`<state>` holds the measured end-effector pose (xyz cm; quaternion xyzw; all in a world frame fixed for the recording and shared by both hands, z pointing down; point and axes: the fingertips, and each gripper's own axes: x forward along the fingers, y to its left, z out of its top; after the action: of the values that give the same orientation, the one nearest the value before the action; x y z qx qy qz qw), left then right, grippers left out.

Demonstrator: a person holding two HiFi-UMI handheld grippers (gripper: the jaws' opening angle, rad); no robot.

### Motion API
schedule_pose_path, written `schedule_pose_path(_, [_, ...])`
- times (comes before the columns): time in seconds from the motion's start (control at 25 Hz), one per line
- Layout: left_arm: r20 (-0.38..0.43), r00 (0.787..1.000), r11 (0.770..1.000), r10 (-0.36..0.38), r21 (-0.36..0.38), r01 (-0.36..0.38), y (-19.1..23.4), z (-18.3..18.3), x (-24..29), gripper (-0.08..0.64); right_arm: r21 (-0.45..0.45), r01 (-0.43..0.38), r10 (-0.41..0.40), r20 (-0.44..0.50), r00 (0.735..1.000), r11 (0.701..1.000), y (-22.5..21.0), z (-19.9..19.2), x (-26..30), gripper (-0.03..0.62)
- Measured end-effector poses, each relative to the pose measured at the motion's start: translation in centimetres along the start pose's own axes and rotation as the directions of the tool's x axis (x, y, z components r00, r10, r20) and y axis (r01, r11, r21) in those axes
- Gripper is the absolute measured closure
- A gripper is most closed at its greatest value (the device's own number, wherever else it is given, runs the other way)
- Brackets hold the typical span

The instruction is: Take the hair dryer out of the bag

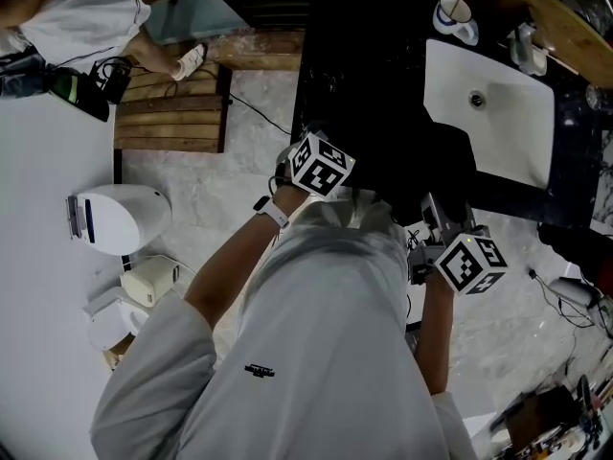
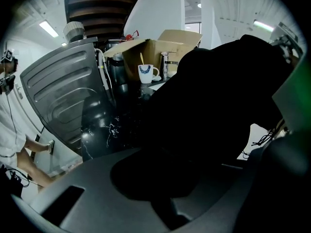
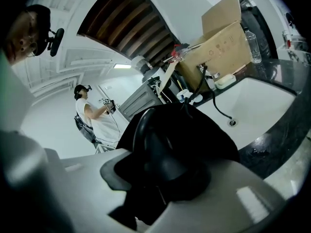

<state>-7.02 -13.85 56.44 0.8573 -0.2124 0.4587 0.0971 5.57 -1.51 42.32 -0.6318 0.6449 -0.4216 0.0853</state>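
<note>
right tool pinching hair dryer, long axis along the jaws, pointing away | left tool clamped on bag

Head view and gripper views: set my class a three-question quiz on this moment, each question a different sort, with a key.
1. True or false: the left gripper is shut on the bag.
2. What does the right gripper hold? A towel, B hair dryer, C brush.
3. Fill in: the white sink sits in a ___ counter.
Key: 1 true; 2 B; 3 black.
</note>
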Motion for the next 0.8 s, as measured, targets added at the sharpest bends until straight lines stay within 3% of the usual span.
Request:
schedule_pose_path(0.32, [-0.026, 1.0, 0.999, -0.017, 0.039, 0.018, -0.5, 0.4, 0.4, 0.552, 0.053, 0.023, -0.025, 0.035, 0.999, 0.998, -1.2, 0.3, -1.3, 0.434])
schedule_pose_path(0.52, [-0.021, 1.0, 0.999, 0.0, 0.042, 0.001, 0.3, 0.2, 0.4, 0.552, -0.005, 0.129, -0.128, 0.046, 0.991, 0.992, -3.8, 1.7, -3.7, 0.434])
schedule_pose_path(0.68, [-0.029, 1.0, 0.999, 0.003, 0.044, -0.002, 0.6, 0.2, 0.2, 0.552, 0.013, 0.125, -0.125, 0.028, 0.992, 0.992, -5.1, 1.7, -5.7, 0.434])
schedule_pose_path(0.8, [-0.033, 0.999, 0.999, 0.015, 0.04, -0.013, 0.7, 0.4, 0.4, 0.552, 0.078, 0.111, -0.115, 0.052, 0.992, 0.991, -5.5, 1.5, -6.9, 0.434])
